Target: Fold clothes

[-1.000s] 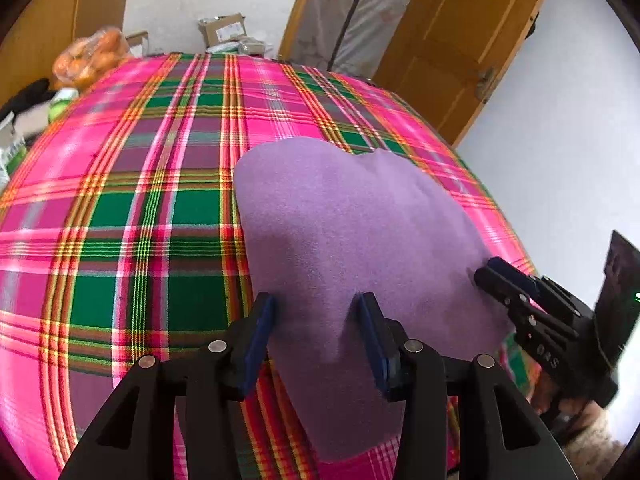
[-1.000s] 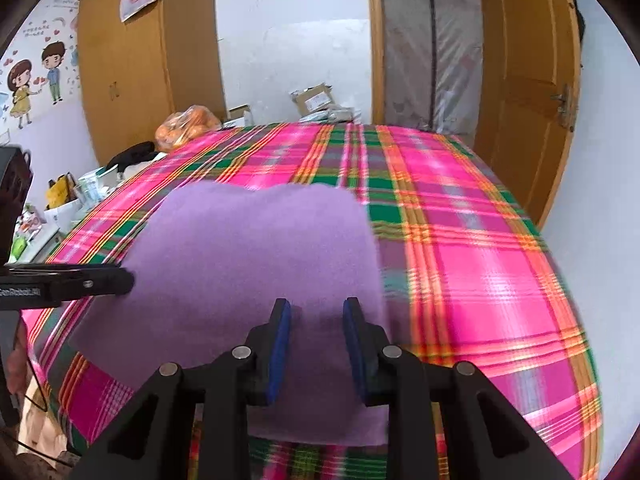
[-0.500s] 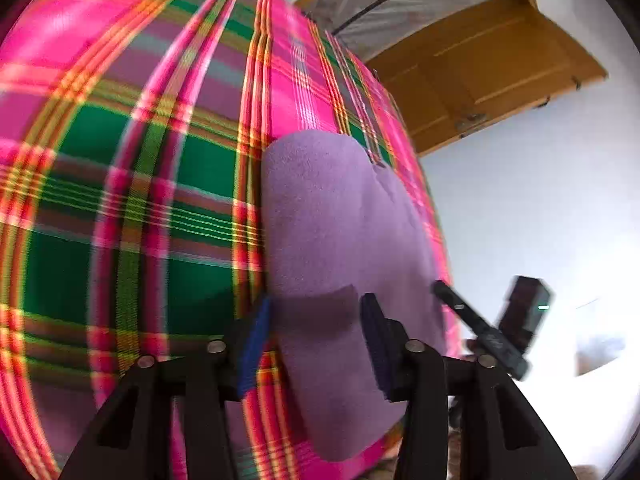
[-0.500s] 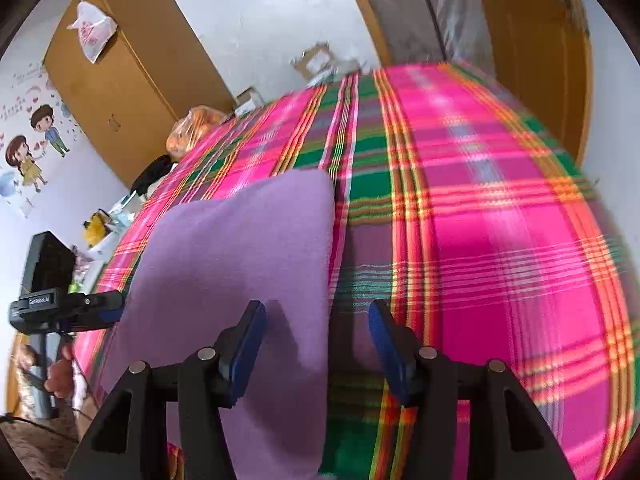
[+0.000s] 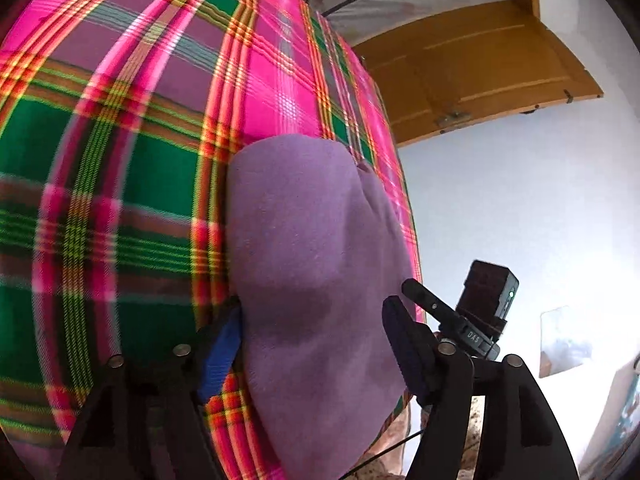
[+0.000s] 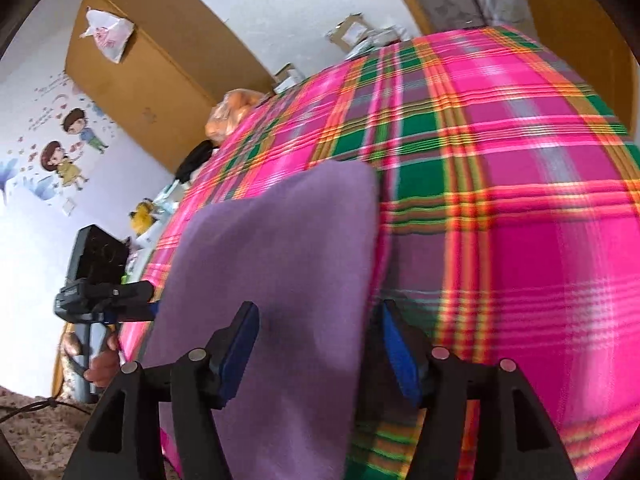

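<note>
The left gripper [image 5: 312,344] stands with its blue-padded jaws spread wide, one at each side of the near end of the soft purple fleece garment [image 5: 304,240], clamping nothing; its left pad sits at the garment's left edge. The right gripper [image 6: 320,340] is likewise released, jaws parted across the garment's [image 6: 280,256] right edge, one pad above the purple cloth and the other above the bright pink, green and orange plaid bedcover [image 6: 520,220]. The garment lies flat near the bed's near edge, its near end draping over that edge, the far end rounded with a small notch between two lobes. It already looks doubled into a compact slab, so this fits either a fold just laid down or a piece about to be folded again; I cannot tell which. By its look the fleece should be light, limp and a little grippy against the cover, with no stiffness to hold a crease, so it will sag from wherever it is pinched. The two near corners at the bed's edge seem the soundest places to hold, taking all layers together.
</note>
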The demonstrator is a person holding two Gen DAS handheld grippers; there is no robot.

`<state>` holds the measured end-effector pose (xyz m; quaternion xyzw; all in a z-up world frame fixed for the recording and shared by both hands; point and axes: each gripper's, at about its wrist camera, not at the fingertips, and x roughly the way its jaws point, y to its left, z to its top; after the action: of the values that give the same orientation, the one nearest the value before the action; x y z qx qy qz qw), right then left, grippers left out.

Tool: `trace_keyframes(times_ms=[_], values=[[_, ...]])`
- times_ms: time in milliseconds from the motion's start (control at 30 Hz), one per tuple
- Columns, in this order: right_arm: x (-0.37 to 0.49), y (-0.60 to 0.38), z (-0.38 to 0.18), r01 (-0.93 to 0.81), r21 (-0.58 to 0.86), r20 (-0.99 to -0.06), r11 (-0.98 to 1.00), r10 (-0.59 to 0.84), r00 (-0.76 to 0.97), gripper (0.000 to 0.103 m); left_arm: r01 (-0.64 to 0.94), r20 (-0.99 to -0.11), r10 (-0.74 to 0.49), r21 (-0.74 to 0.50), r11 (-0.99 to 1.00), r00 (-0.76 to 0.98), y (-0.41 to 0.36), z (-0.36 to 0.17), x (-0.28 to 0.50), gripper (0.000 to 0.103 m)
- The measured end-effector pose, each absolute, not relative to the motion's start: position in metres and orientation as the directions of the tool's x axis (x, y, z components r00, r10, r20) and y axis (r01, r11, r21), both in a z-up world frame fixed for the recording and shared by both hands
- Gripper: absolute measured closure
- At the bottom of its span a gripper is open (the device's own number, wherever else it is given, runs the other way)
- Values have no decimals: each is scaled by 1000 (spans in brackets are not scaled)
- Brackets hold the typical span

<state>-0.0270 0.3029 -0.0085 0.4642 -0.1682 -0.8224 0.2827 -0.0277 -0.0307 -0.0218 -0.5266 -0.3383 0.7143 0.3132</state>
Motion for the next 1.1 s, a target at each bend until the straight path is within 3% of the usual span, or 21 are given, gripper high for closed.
trace_keyframes(times_ms=[233,533,567,733,933,1100], values=[[-33,291,-11,328,579,-633,-747,-665,-397,36,-76,-538,806,-818,-570,-249,-27,-23,-32,31],[-30,292,-13,307,564,-636,-767,-640,-431,45,-116,-620,731,-735,-668,-284,-17,-10,-20,35],[-30,291,-12,305,558,-640,-772,-634,-434,48,-115,-635,716,-719,-685,-291,-17,-9,-19,43],[-28,289,-12,278,519,-667,-808,-587,-460,57,-77,-640,706,-722,-688,-303,-26,-13,-19,53],[-24,287,-10,241,485,-687,-840,-537,-490,62,-79,-666,670,-687,-722,-328,-21,-11,-15,56],[-16,285,-4,224,442,-693,-869,-489,-530,80,-69,-669,661,-684,-727,-340,-26,-12,-15,58]])
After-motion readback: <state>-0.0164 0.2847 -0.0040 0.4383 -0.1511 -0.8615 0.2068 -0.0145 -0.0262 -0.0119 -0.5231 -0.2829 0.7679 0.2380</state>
